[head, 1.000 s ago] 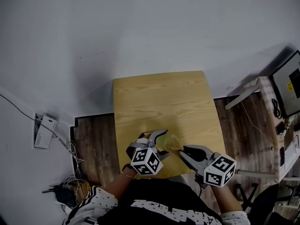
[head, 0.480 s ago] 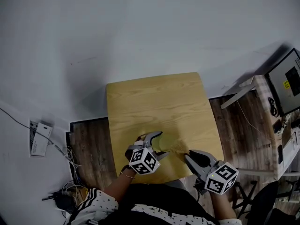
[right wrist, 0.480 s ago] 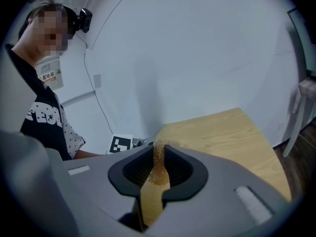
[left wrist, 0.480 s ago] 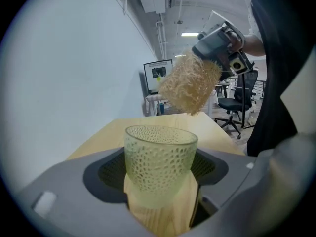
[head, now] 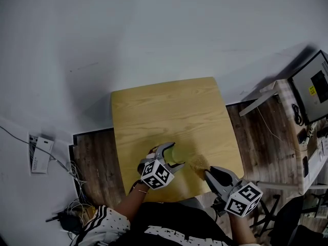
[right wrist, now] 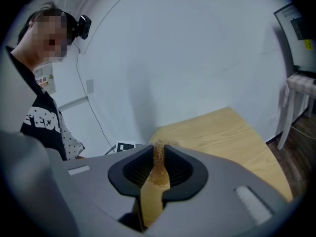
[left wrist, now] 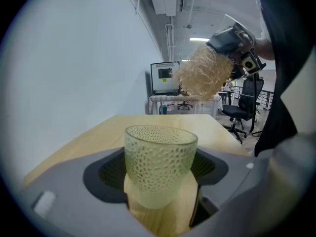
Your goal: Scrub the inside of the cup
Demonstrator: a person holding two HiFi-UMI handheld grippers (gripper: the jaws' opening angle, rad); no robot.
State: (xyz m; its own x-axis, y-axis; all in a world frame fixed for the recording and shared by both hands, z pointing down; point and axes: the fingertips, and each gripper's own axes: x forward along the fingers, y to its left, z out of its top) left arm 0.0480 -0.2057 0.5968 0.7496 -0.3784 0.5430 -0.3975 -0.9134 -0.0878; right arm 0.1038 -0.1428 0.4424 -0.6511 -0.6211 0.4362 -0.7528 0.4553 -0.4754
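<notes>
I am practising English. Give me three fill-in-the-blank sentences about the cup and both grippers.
1. The left gripper is shut on a dimpled cup of ____ colour.
2. The right gripper clamps a tan scrubber, which is ____ the cup, not inside.
3. The cup's opening faces ____.
Missing words: green; outside; up.

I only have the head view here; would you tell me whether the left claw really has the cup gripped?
Observer: Yes. The left gripper view shows the left claw closed on the cup, which is upright with its mouth open.
Operator: Thank you. Is the scrubber inside it?
Observer: No. In that view the scrubber hangs in the air above and beyond the rim.
Operator: Is the right claw holding it?
Observer: Yes. The right gripper view shows the right claw pinched on a thin tuft of it.
</notes>
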